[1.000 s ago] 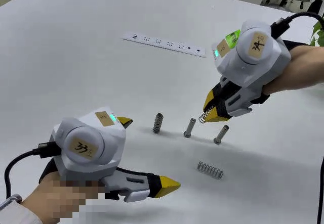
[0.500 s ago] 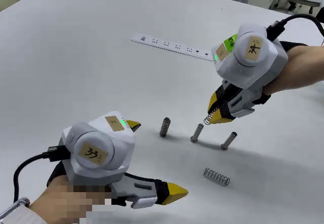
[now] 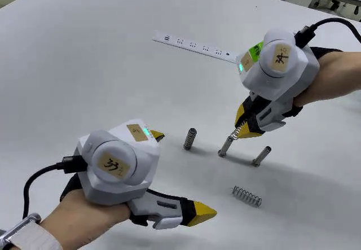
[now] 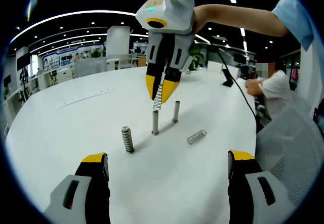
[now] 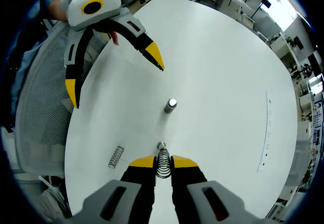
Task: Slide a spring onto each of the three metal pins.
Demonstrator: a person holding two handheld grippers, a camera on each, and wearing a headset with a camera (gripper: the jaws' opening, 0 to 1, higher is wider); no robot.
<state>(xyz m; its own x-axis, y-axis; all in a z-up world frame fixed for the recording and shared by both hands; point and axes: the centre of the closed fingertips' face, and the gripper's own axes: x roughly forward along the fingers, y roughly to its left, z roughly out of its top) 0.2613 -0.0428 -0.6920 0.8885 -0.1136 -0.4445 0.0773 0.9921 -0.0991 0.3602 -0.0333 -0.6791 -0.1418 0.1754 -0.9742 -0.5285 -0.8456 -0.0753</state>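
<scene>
Three metal pins stand in a row on the white table. The left pin [image 3: 190, 139] wears a spring. The middle pin [image 3: 226, 146] and right pin [image 3: 261, 156] are bare. My right gripper [image 3: 247, 129] is shut on a spring [image 3: 237, 132] that hangs tilted, its lower end right at the middle pin's top [image 4: 155, 115]. From above, that spring [image 5: 163, 163] sits between the yellow fingertips over the pin [image 5: 161, 145]. A loose spring [image 3: 246, 196] lies on the table in front of the pins. My left gripper [image 3: 180, 174] hovers open near the sprung pin [image 4: 127, 139], holding nothing.
A white power strip [image 3: 194, 45] lies farther back on the table [image 3: 84, 64]. A cable runs from each gripper. A mesh chair [image 5: 45, 113] and a seated person [image 4: 276, 90] are past the table's edge.
My right gripper has carried its spring down toward the middle pin, so the spring's end now meets the pin's top. The head camera shifted too. The left gripper stays open.
</scene>
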